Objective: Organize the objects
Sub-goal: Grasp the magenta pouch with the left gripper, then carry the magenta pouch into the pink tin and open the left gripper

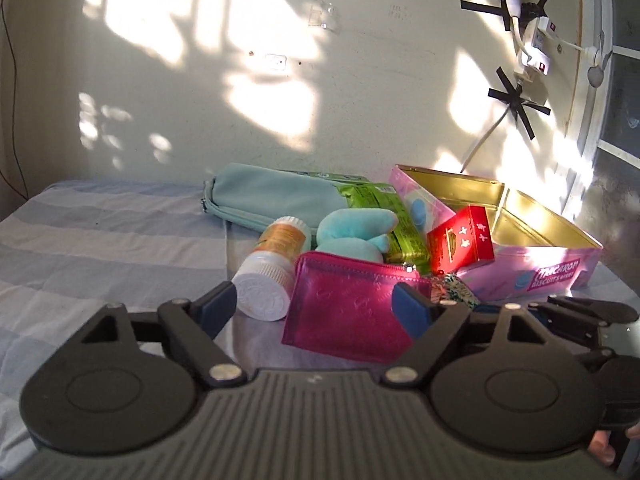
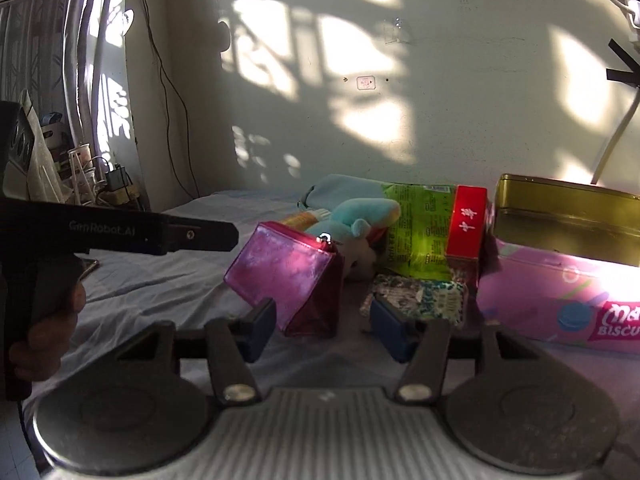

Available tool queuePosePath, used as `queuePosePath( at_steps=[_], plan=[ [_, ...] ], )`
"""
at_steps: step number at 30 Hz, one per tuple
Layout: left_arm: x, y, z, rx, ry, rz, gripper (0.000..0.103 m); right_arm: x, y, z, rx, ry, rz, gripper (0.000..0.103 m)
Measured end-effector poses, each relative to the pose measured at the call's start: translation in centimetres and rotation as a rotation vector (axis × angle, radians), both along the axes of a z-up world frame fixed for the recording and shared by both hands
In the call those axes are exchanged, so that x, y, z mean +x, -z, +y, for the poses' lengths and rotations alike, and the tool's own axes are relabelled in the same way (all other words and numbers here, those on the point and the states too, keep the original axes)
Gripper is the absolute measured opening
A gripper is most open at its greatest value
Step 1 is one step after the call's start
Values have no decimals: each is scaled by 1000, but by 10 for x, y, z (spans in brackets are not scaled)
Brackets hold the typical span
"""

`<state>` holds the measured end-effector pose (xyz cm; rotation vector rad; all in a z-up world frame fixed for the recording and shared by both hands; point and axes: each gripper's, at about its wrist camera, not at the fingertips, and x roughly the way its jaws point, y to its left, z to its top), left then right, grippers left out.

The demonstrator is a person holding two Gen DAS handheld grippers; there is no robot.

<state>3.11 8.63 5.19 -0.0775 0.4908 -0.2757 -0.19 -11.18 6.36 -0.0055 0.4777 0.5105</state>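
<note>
A pile of objects lies on a striped bedsheet. A shiny pink pouch (image 1: 352,304) (image 2: 288,276) stands in front, between the open fingers of my left gripper (image 1: 316,308). Behind it are a white-capped bottle (image 1: 268,276), a turquoise plush toy (image 1: 352,232) (image 2: 360,216), a green packet (image 1: 384,208) (image 2: 420,232), a red box (image 1: 460,244) (image 2: 466,224) and a teal pencil case (image 1: 272,196). An open pink biscuit tin (image 1: 548,264) (image 2: 560,292) sits at the right. My right gripper (image 2: 324,324) is open, its fingers near the pouch and a speckled packet (image 2: 420,296).
The bed meets a sunlit wall behind the pile. Taped cables and power adapters (image 1: 532,44) hang on the wall at the right. The left gripper's body (image 2: 120,232) shows at the left of the right wrist view. Cluttered shelves (image 2: 80,172) stand beyond the bed's left end.
</note>
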Motion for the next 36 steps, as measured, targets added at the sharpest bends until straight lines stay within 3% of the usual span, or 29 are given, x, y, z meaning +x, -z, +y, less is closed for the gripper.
queuePosePath(
  at_steps=[4,5,6,10,12,15,22,23,24,26,29,31,33,36],
  plan=[
    [20,15,2,-85,68,97,59,26,6,14,19,-40,76,52],
    [21,19,0,-89,70,110,55,31,9,17,18,-43,93,46],
    [21,22,-2,-91,74,112,53,34,12,18,28,-55,107,38],
    [6,22,-8,-109,54,117,50,32,16,14,68,-52,118,36],
    [-6,12,-14,-129,51,96,49,21,8,3,88,-49,82,34],
    [-11,-11,-39,-146,109,41,49,-1,-12,-23,96,-16,-46,34],
    [31,-41,-154,-137,312,-62,48,-12,-42,-111,47,244,-266,32],
    [39,-42,-171,-137,353,-64,36,-9,-43,-126,42,272,-280,18],
    [47,-42,-191,-130,391,-60,25,-3,-42,-137,35,285,-277,15],
    [60,-39,-222,-96,405,-67,25,13,-35,-157,0,351,-262,15],
    [84,-31,-249,-144,466,5,30,41,-16,-184,-1,407,-194,16],
    [92,-27,-257,-152,436,31,32,53,-5,-196,4,469,-180,21],
    [92,-27,-260,-138,406,19,40,56,1,-208,45,519,-182,49],
    [82,-29,-253,-107,378,-15,44,49,1,-215,47,546,-227,50]
  ],
)
